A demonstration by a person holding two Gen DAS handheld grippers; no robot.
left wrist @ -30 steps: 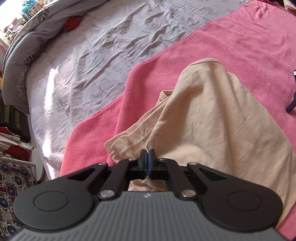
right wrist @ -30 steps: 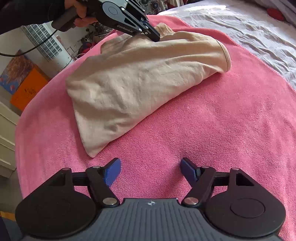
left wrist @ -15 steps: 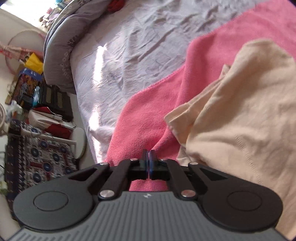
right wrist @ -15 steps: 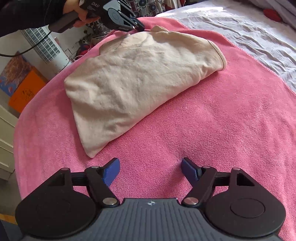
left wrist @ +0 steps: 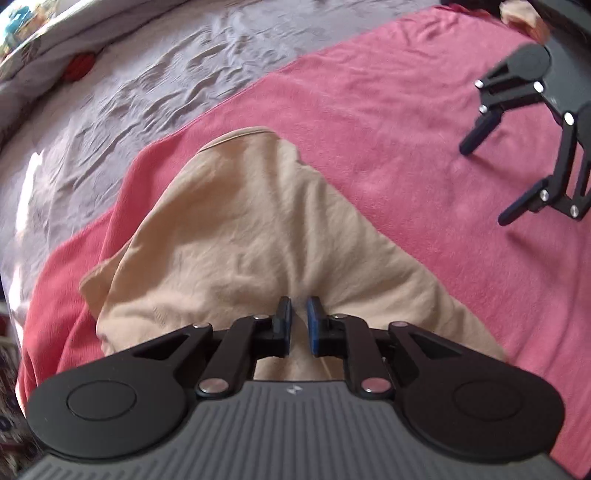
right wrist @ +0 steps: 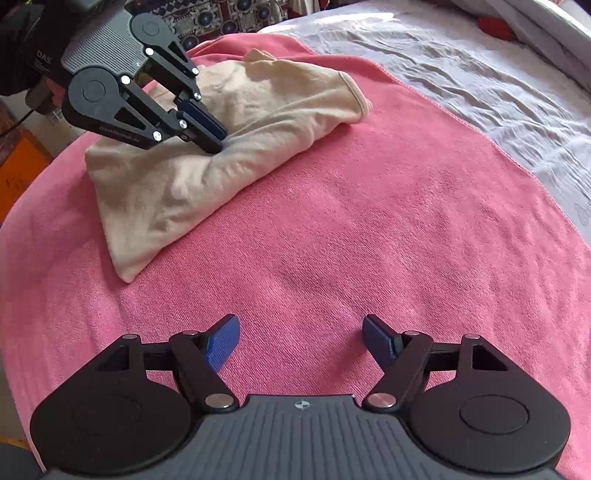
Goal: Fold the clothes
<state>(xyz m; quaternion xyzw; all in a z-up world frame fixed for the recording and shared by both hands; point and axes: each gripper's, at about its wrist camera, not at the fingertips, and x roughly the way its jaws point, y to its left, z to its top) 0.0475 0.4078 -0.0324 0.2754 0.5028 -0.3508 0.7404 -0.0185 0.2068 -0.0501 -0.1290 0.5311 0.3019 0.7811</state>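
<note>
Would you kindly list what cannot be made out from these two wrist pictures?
- Left wrist view: the near edge of the beige garment is hidden behind the left gripper; whether its slightly parted pads pinch fabric is unclear.
- Left wrist view: the right gripper is cut off by the frame edge.
- Right wrist view: the hand behind the left gripper is mostly hidden by its body.
- Both views: the red object on the grey sheet is too small to identify.

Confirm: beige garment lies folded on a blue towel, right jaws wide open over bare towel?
Not quite. The towel is pink, not blue, as the right wrist view shows. The rest holds: the beige garment lies folded on it, and the right gripper has its jaws wide open over bare towel.
</note>
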